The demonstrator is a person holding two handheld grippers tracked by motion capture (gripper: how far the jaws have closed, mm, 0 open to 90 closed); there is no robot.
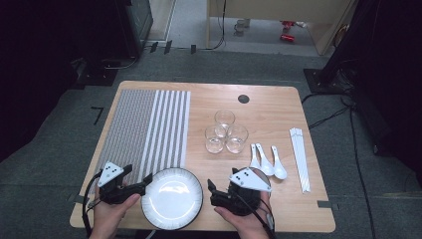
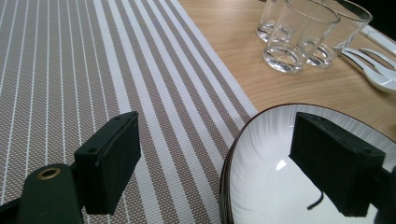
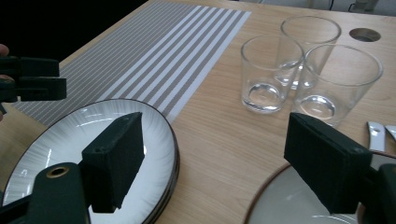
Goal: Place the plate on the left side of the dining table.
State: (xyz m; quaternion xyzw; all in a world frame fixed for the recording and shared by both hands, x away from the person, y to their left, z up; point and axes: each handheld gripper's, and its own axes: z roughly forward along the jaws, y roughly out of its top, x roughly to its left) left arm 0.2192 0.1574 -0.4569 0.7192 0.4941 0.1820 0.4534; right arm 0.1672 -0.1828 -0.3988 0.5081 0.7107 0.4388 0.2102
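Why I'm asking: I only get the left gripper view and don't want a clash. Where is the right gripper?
Observer: The right gripper sits just right of the white plate. Its jaws are open and point at the plate, with nothing between them.
Operator: Anything under it?
Observer: A second plate, brown-rimmed, shows under one jaw at the bottom right of the right gripper view.
Operator: How many spoons are there beside the glasses?
Observer: Three white spoons lie side by side, to the right of the glasses in the high view.
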